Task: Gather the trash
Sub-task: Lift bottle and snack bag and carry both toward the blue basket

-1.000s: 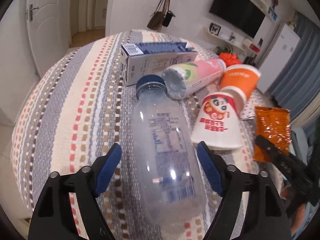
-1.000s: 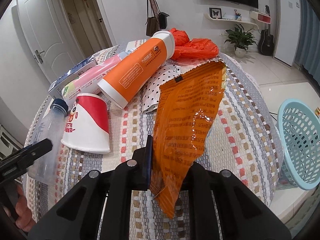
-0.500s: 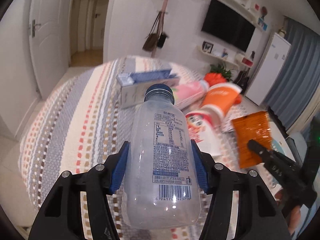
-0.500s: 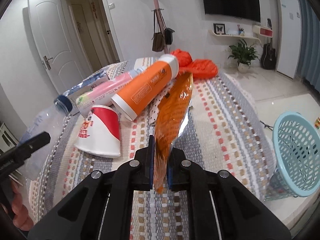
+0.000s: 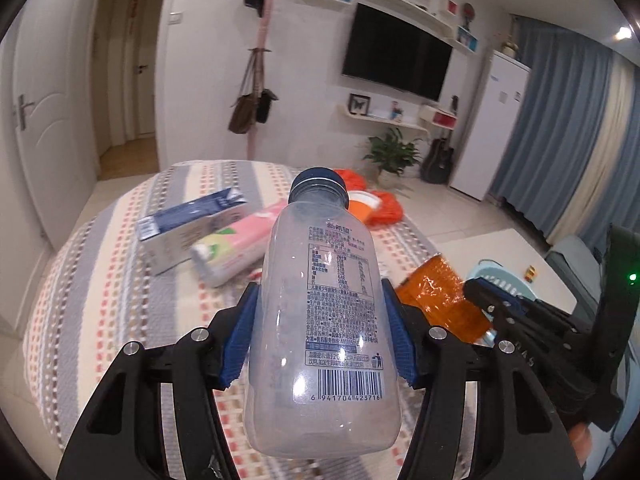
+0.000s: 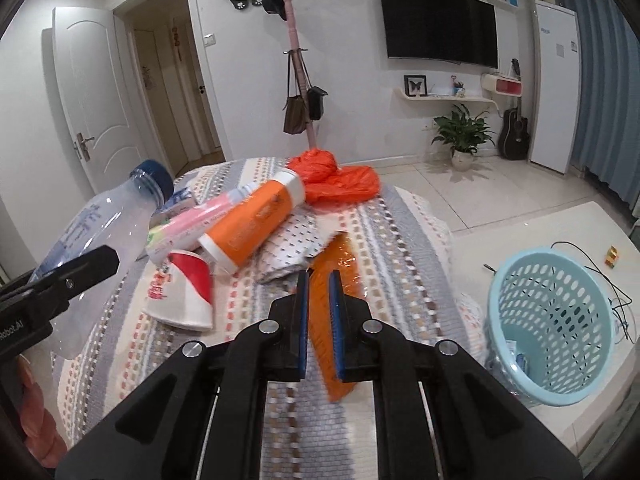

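My left gripper [image 5: 320, 332] is shut on a clear plastic bottle [image 5: 324, 320] with a blue cap and holds it up above the striped table [image 5: 100, 280]; the bottle also shows in the right wrist view [image 6: 100, 224]. My right gripper [image 6: 319, 320] is shut on an orange foil wrapper [image 6: 332, 280], lifted off the cloth; it also shows in the left wrist view [image 5: 436, 296]. On the table lie a red-and-white paper cup [image 6: 184, 292], an orange tube [image 6: 256, 224], a pink bottle [image 5: 236, 248], a blue-white carton [image 5: 188, 228], a dotted wrapper [image 6: 292, 248] and an orange plastic bag [image 6: 340, 180].
A light blue mesh basket [image 6: 552, 320] stands on the floor right of the table. A coat stand [image 6: 296, 80] with bags, a potted plant [image 6: 464, 132], a guitar [image 6: 516, 136] and a white fridge [image 6: 556, 100] stand along the far wall.
My left gripper closed on the bottle and lifted it off the table. My right gripper raised the orange wrapper, which now hangs edge-on. Both moved up and back.
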A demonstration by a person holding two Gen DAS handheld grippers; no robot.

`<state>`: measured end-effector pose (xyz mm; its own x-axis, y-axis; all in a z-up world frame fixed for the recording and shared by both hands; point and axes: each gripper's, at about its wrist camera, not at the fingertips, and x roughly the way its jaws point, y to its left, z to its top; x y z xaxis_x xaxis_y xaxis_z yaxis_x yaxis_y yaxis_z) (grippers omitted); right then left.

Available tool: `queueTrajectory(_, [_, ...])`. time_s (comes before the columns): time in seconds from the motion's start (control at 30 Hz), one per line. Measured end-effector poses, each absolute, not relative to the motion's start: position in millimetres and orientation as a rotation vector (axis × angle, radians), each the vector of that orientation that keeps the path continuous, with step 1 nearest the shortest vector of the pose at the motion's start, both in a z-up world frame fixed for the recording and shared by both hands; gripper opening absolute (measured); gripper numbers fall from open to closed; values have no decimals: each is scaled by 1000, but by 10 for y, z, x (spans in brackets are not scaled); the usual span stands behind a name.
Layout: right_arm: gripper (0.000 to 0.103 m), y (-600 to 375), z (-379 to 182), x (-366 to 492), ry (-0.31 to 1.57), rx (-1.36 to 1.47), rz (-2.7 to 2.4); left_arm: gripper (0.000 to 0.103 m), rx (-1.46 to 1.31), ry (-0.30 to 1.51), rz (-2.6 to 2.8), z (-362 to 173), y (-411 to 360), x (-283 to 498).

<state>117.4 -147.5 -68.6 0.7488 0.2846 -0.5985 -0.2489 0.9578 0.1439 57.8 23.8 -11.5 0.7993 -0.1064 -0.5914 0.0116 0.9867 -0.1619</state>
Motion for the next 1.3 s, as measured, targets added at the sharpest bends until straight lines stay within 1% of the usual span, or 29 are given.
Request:
queueTrajectory(0.1, [8, -1581, -780, 1197, 698, 74, 330, 57, -146, 651, -78, -174, 170, 603])
queueTrajectory(0.13, [13, -1606, -811, 1214, 710, 79, 327, 57, -146, 656, -83, -206, 165, 612])
queueTrajectory(0.17, [20, -1633, -837, 1226, 721, 84, 326, 57, -147, 660, -86, -232, 172, 624])
queueTrajectory(0.23, [86, -1680, -912, 1279, 761, 98, 324, 57, -153, 671, -89, -286, 179, 628])
queueTrajectory(0.27, [89, -1689, -956, 1311, 781, 98, 315, 57, -158, 678, -95, -310, 186, 633])
queueTrajectory(0.43, [89, -1576, -1175, 1499, 871, 23, 296, 57, -153, 686, -103, -363, 234, 612])
queueTrajectory(0.57, [89, -1537, -1354, 1659, 908, -24, 260, 57, -148, 681, -112, -359, 248, 589])
queueTrajectory(0.6, [88, -1535, -1380, 1676, 912, -32, 253, 57, -144, 680, -111, -353, 245, 588])
queueTrajectory(0.67, [82, -1507, -1392, 1666, 896, -66, 231, 57, -143, 680, -110, -360, 244, 591])
queueTrajectory(0.73, [69, -1502, -1403, 1644, 886, -84, 218, 57, -150, 686, -115, -377, 237, 610])
queueTrajectory(0.77, [65, -1514, -1397, 1641, 880, -87, 215, 57, -151, 690, -117, -389, 227, 623])
queueTrajectory(0.8, [54, -1536, -1388, 1631, 876, -74, 235, 57, -152, 694, -120, -401, 214, 637])
queueTrajectory(0.83, [48, -1555, -1376, 1621, 874, -66, 248, 57, -150, 697, -123, -414, 192, 645])
queueTrajectory(0.9, [43, -1565, -1364, 1599, 864, -78, 243, 57, -144, 704, -126, -437, 157, 672])
queueTrajectory(1.03, [37, -1601, -1328, 1573, 849, -43, 255, 57, -130, 706, -136, -442, 67, 727])
queueTrajectory(1.3, [36, -1839, -984, 1451, 745, -1, 206, 57, -126, 656, -235, -282, -215, 896])
